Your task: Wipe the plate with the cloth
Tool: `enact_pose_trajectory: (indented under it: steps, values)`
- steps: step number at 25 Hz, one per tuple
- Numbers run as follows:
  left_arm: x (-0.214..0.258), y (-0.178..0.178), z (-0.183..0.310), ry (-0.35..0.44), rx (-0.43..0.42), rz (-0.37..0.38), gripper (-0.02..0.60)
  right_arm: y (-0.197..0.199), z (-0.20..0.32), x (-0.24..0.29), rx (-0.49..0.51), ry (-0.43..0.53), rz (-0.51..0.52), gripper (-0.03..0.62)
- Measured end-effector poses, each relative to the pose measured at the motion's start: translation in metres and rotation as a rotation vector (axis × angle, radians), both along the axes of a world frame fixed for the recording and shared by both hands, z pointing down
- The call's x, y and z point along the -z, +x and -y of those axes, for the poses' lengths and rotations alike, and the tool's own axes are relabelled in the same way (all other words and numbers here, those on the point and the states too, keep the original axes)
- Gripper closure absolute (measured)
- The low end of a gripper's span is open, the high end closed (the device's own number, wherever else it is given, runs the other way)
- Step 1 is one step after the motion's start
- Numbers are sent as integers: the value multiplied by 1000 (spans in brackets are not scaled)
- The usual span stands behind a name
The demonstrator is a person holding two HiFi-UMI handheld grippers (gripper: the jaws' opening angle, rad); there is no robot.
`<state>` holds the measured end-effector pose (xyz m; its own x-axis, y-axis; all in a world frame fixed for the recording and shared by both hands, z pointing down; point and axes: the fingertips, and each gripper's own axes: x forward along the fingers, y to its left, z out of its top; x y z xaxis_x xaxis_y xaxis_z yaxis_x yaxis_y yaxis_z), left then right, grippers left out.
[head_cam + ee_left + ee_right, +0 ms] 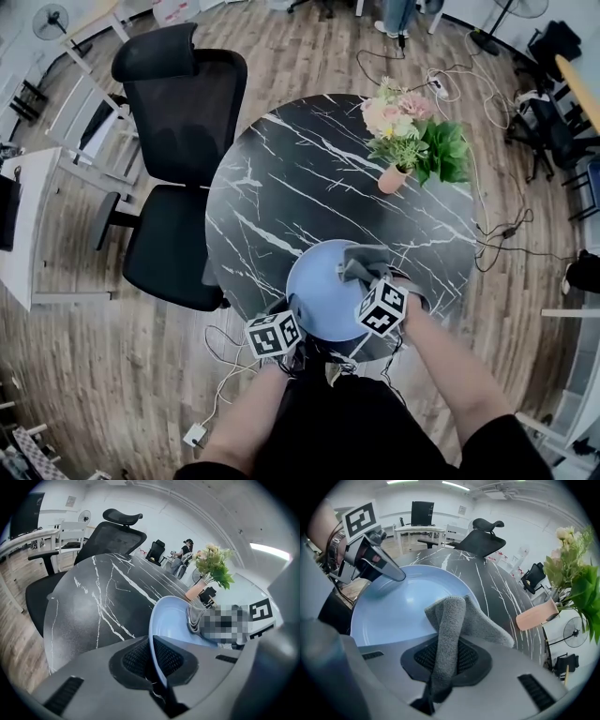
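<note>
A light blue plate (pixel 319 295) lies at the near edge of the round black marble table (pixel 281 187). My left gripper (pixel 291 314) is shut on the plate's near left rim; in the left gripper view the rim (pixel 157 660) runs between the pads. My right gripper (pixel 368 279) is shut on a grey cloth (pixel 364 262), which rests on the plate's far right part. In the right gripper view the folded cloth (pixel 450 620) rises from between the pads over the plate (pixel 389 609), and the left gripper (pixel 386 566) shows at the plate's far rim.
A pink pot of flowers (pixel 398 173) stands on the table's far right. A black office chair (pixel 178 131) is pushed up at the table's left. Cables (pixel 220 375) trail over the wooden floor near my feet and at the right.
</note>
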<state>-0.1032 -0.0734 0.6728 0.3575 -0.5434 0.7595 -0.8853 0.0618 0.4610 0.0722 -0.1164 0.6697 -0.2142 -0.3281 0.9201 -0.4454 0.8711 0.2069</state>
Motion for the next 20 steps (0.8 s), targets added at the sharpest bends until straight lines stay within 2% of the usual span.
enact_pose_trajectory:
  steps: [20]
  values:
    - [2,-1,3,24,28,19,543,-9,-81,1,91,-54,15,536]
